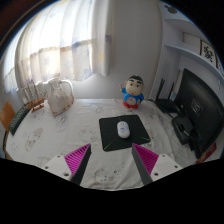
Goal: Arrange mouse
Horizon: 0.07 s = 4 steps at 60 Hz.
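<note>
While gripper (112,160) hangs open, white mouse (123,128) on black mousepad (125,131) ahead, any lettering seemingly unreadable

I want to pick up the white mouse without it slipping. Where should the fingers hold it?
Hold the white mouse by its two long sides, probably around the middle. It lies flat on the black mouse pad, lengthwise away from the open hand-held gripper, so come straight forward and down over it.

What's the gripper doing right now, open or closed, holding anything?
Gripper: open and holding nothing; the mouse lies on the black mouse pad on the table, just ahead of the fingers.
</note>
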### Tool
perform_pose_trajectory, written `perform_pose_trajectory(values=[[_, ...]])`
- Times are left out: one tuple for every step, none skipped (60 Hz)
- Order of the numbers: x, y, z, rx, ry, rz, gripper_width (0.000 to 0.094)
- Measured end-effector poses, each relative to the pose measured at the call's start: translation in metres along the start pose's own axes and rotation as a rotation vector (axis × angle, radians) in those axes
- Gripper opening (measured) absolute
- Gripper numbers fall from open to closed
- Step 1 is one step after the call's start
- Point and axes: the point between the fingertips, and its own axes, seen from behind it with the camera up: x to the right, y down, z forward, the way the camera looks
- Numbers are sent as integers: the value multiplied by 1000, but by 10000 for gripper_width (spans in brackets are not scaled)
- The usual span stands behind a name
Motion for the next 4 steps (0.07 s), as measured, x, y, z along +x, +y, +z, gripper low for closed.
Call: perform_pose_trajectory(values=[[0, 0, 0, 1, 1, -2, 846], [0, 0, 0, 2, 0, -1, 845], [-1, 1, 0, 1, -3, 2, 847], [-3, 1, 1, -1, -6, 7, 845]])
